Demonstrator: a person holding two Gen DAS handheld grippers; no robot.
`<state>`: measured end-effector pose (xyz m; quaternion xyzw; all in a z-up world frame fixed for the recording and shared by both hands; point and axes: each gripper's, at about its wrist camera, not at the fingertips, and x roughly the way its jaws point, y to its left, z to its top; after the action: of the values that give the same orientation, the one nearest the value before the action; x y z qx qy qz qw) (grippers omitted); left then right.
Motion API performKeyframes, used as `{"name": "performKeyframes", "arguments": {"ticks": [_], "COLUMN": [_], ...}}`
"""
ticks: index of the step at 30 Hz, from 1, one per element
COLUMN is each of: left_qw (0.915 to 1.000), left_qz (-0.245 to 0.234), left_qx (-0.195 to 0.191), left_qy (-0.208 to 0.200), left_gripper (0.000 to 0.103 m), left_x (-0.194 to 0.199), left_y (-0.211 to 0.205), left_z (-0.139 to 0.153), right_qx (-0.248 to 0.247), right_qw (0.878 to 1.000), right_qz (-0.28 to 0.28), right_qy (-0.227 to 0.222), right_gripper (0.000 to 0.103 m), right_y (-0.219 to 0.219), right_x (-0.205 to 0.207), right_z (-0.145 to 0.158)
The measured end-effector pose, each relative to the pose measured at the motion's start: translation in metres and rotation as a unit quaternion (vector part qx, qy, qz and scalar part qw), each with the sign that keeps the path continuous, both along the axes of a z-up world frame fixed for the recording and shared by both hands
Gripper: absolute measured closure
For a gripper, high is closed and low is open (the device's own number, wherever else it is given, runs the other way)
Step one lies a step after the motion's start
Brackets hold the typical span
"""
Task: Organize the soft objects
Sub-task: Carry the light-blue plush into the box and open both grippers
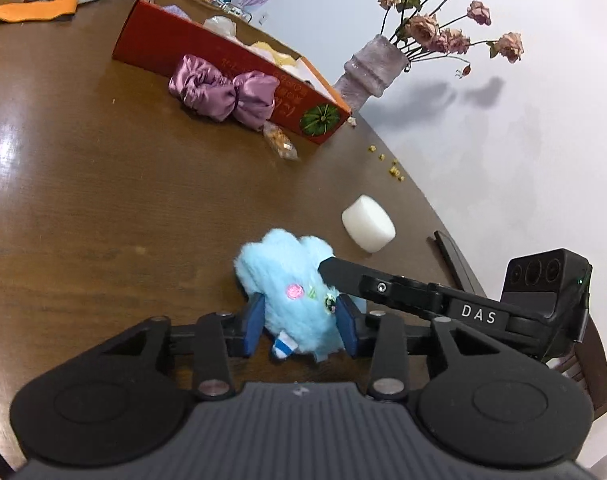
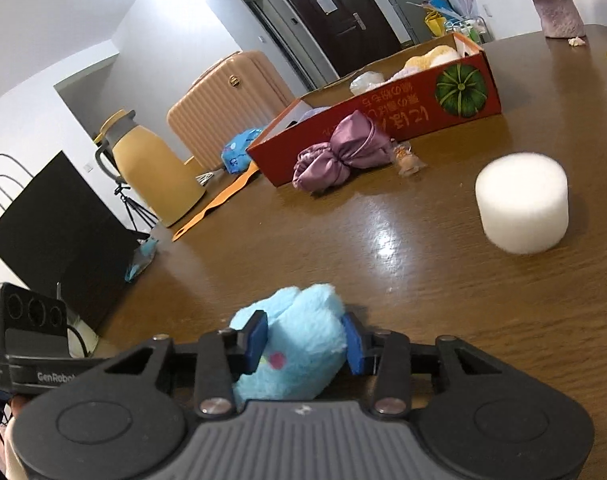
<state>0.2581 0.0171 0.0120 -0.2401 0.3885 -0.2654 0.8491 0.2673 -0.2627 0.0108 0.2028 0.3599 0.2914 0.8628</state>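
We see both tongs closed on one object. The left gripper [image 1: 300,326] pinches the blue plush toy [image 1: 291,280] between its blue pads [image 1: 254,322], low on the toy's body. The right gripper [image 2: 303,344] clamps the same blue plush toy [image 2: 299,344] from another side; in the left wrist view its black finger [image 1: 343,274] presses into the toy's upper flank. The toy sits at the wooden table [image 1: 83,200], though we cannot tell whether it rests on the surface or is slightly lifted. Near it, toward the table edge, stands a white foam cylinder [image 2: 521,202]. Farther off lies a purple satin scrunchie [image 1: 225,92], touching the side of the red cardboard box [image 1: 175,46], which holds pale soft items. Beyond the box stands a vase of dried roses [image 1: 373,66].
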Motion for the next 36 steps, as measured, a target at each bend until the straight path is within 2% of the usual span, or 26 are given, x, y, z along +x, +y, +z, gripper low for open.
{"name": "performKeyframes", "arguments": {"ticks": [2,5,8,10,12,14,16,18,20,21,22,25,27,30,33,36], "left_qw": [0.9997,0.9968,0.9924,0.9929,0.9943,0.9950,0.9961,0.9946,0.9931,0.9924,0.9914,0.9867,0.9860,0.9843,0.9829,0.9804], "left_qz": [-0.002,-0.003,-0.003,-0.004,0.001,0.001,0.001,0.002,-0.002,-0.010,-0.017,-0.038,-0.036,-0.025,-0.011,0.009], "left_qx": [-0.012,-0.012,-0.007,-0.010,-0.003,0.020,0.037,0.073,0.099,0.107,0.116,0.141,0.141,0.154,0.162,0.169], "left_qy": [-0.023,-0.079,-0.123,-0.119,-0.106,-0.098,-0.081,-0.074,-0.062,-0.060,-0.058,-0.072,-0.081,-0.081,-0.088,-0.100], "left_gripper": [0.067,0.068,0.068,0.068,0.068,0.068,0.068,0.068,0.067,0.067,0.067,0.067,0.066,0.064,0.063,0.055], "left_x": [0.012,0.052,0.115,0.168,0.210,0.245,0.273,0.289,0.300,0.301,0.300,0.287,0.285,0.287,0.283,0.271], "left_y": [0.003,0.007,0.008,0.006,0.004,0.000,-0.003,-0.009,-0.012,-0.013,-0.015,-0.018,-0.018,-0.021,-0.019,-0.014], "left_z": [0.013,0.050,0.084,0.096,0.096,0.088,0.071,0.057,0.046,0.041,0.036,0.030,0.030,0.031,0.041,0.057], "right_qx": [0.001,0.004,-0.012,-0.029,-0.044,-0.047,-0.067,-0.082,-0.086,-0.093,-0.105,-0.101,-0.101,-0.127,-0.142,-0.157], "right_qw": [1.000,0.997,0.991,0.989,0.989,0.992,0.994,0.994,0.996,0.996,0.994,0.994,0.993,0.990,0.989,0.987], "right_qz": [0.001,0.004,-0.001,-0.013,-0.017,-0.015,-0.013,-0.009,0.000,0.005,0.015,0.020,0.026,0.021,0.007,-0.006], "right_qy": [-0.023,-0.076,-0.132,-0.147,-0.142,-0.112,-0.087,-0.066,-0.022,-0.002,0.021,0.047,0.054,0.049,0.050,0.039], "right_gripper": [0.066,0.067,0.068,0.068,0.068,0.068,0.068,0.068,0.068,0.073,0.073,0.071,0.071,0.067,0.059,0.058], "right_y": [-0.001,-0.001,0.003,0.008,0.011,0.012,0.018,0.022,0.027,0.030,0.035,0.037,0.037,0.041,0.035,0.037], "right_x": [0.008,0.038,0.084,0.123,0.168,0.214,0.251,0.274,0.298,0.307,0.315,0.319,0.319,0.318,0.326,0.323], "right_z": [0.015,0.052,0.091,0.109,0.115,0.110,0.098,0.081,0.061,0.051,0.040,0.027,0.031,0.029,0.028,0.039]}}
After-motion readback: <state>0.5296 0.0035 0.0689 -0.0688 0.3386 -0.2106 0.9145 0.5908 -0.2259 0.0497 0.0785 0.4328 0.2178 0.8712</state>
